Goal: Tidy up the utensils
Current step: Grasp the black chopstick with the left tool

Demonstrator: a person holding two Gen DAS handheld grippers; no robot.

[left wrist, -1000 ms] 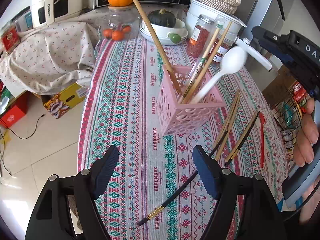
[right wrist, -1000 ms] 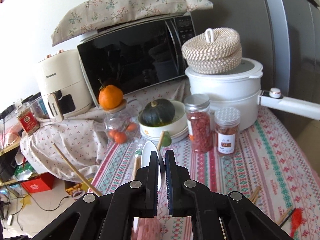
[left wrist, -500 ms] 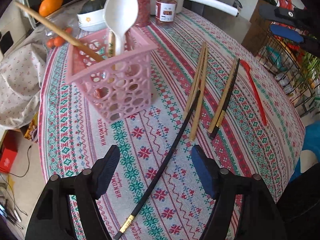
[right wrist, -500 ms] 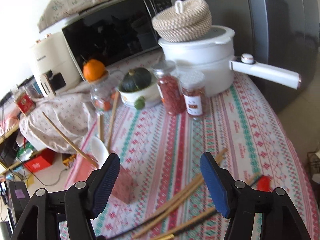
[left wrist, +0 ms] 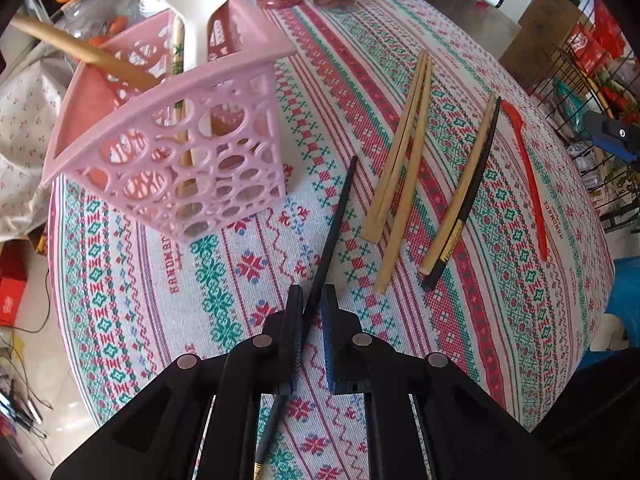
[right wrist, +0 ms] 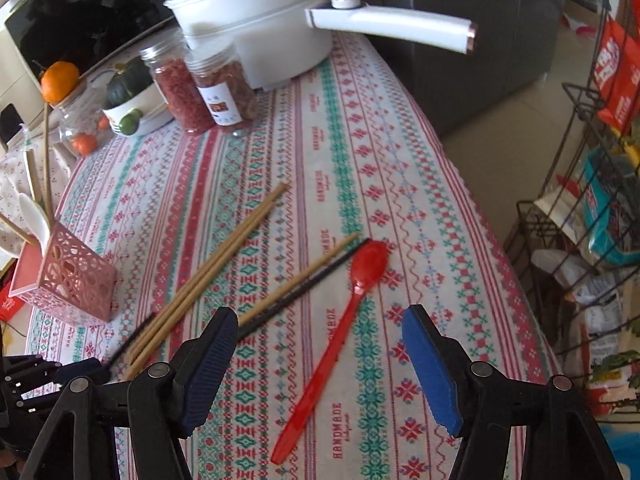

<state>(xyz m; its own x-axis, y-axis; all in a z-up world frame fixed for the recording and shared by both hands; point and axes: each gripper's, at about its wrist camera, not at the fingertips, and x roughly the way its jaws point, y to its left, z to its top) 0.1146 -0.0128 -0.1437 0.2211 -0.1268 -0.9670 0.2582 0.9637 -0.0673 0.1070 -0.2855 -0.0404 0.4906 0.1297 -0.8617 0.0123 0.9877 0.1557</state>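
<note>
The left gripper (left wrist: 311,300) is pinched on the black chopstick (left wrist: 334,224), gripping it toward its gold-banded butt end, so most of the shaft runs forward over the tablecloth (left wrist: 248,272) with the tip pointing at the pink holder (left wrist: 172,160). With that much length ahead of the jaws the stick will likely swing, so lift it straight up first, then turn the wrist until the tip hangs down before bringing it over the holder's open top (the white spoon (left wrist: 196,4) and bamboo sticks already lean inside, so aim for the free corner). Release only once the tip is below the rim.

The right gripper (right wrist: 320,364) hangs spread wide over the red spoon (right wrist: 332,344), touching nothing. Just beyond it lie a bamboo and black pair (right wrist: 304,280), and further left two bamboo chopsticks (right wrist: 224,260), all flat on the cloth. At the far end stand the jars (right wrist: 200,88) and the white pot (right wrist: 260,28), well clear of the work
</note>
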